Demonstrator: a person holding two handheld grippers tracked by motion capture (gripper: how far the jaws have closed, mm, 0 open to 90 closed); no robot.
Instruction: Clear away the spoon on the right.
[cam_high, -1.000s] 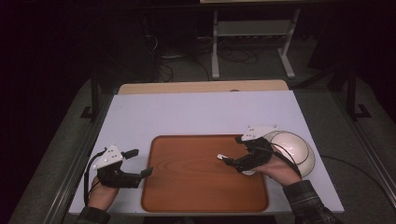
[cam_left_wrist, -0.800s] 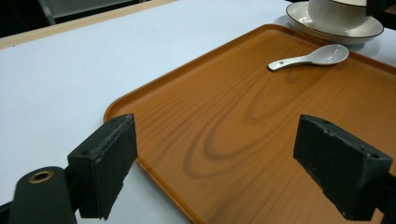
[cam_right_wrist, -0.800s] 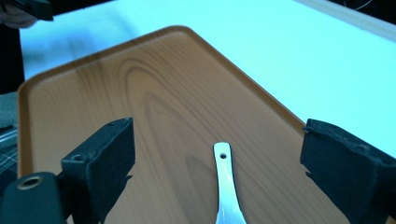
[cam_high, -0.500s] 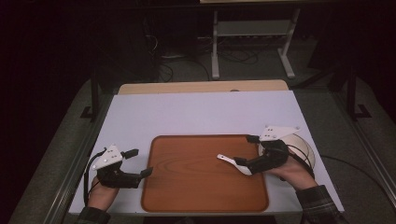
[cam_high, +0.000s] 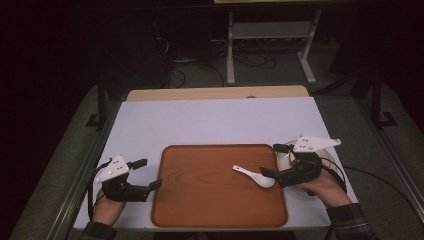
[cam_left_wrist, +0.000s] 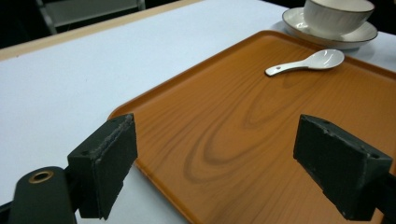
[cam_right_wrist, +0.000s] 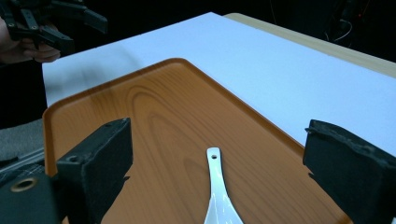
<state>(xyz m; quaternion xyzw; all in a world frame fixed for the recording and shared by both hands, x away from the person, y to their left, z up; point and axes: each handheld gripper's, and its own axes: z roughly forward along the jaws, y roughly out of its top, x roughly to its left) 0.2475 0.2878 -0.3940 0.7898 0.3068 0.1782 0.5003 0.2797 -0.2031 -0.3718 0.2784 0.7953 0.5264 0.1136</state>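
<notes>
The spoon (cam_right_wrist: 218, 196) looks glazed, light, slippery and breakable. Best pinched across its thin handle; both grippers' jaws stand spread, holding nothing

The tray (cam_high: 210, 200) was orange-brown with wood grain, the spoon (cam_high: 255, 176) white, the counter (cam_high: 210, 122) pale blue-white, and the claws black.
</notes>
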